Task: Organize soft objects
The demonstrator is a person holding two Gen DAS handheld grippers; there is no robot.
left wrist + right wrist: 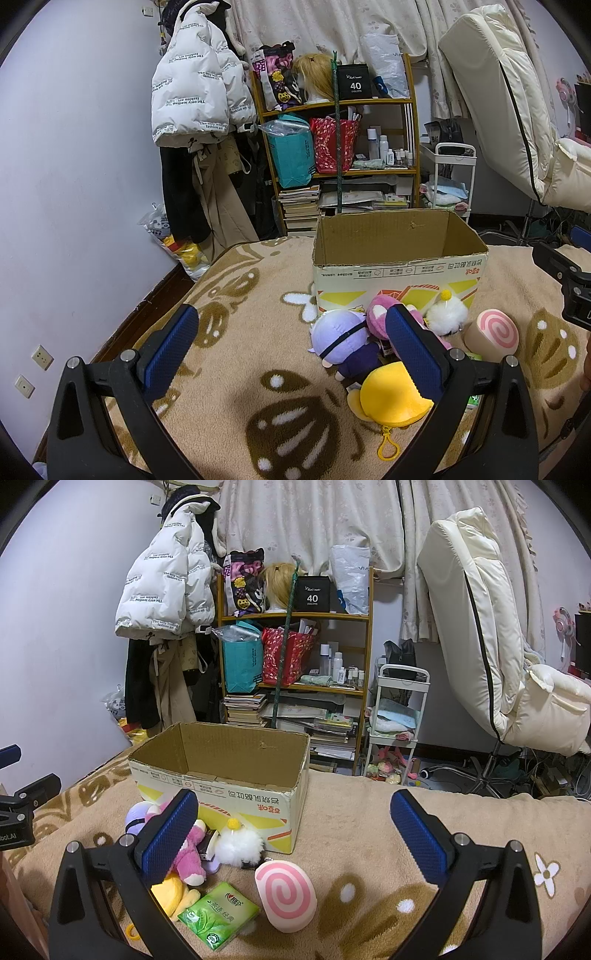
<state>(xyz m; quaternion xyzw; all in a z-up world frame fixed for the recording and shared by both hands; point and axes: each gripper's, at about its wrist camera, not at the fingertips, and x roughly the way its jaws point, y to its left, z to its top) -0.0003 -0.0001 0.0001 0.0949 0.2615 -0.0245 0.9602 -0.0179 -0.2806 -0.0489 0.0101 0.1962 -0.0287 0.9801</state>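
Plush toys, a swirl cushion and a green tissue pack lie before the cardboard box; left gripper and right gripper hover nearby, fingers spread wide, empty.

Open-top box clear above, soft toys crowd its front, blanket right free.

The left gripper's right finger covers part of the pink plush toy — its face is hidden. The green tissue pack only peeks out behind that finger. In the right wrist view, the yellow plush toy is mostly behind a blue finger. The purple doll is half hidden too. The box floor barely shows — whether anything lies inside cannot be told.
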